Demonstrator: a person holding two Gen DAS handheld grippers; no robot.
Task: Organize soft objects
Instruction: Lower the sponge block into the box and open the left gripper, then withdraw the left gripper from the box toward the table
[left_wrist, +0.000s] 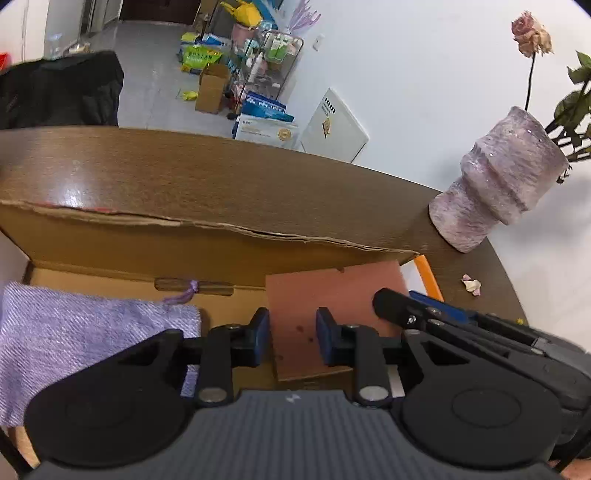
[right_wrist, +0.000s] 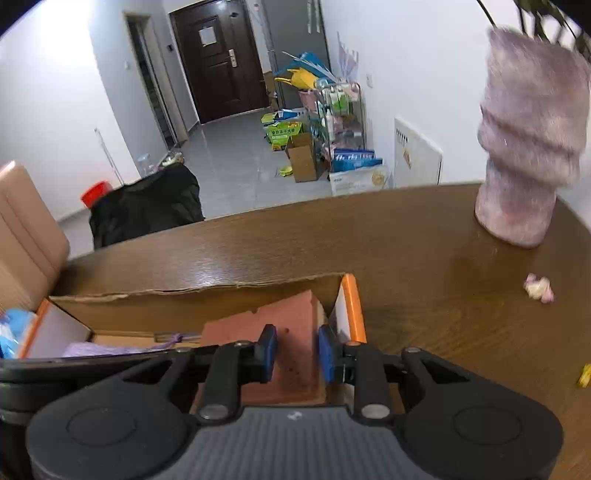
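Left gripper: jaws part-open, nothing clamped; whether pads touch pink sponge below cannot be told. Lilac drawstring pouch lies left of its tips, inside cardboard box. Pink sponge sits directly beneath and ahead of tips. Right gripper: jaws narrow, straddling same sponge; grip cannot be confirmed. Vase far right on table.
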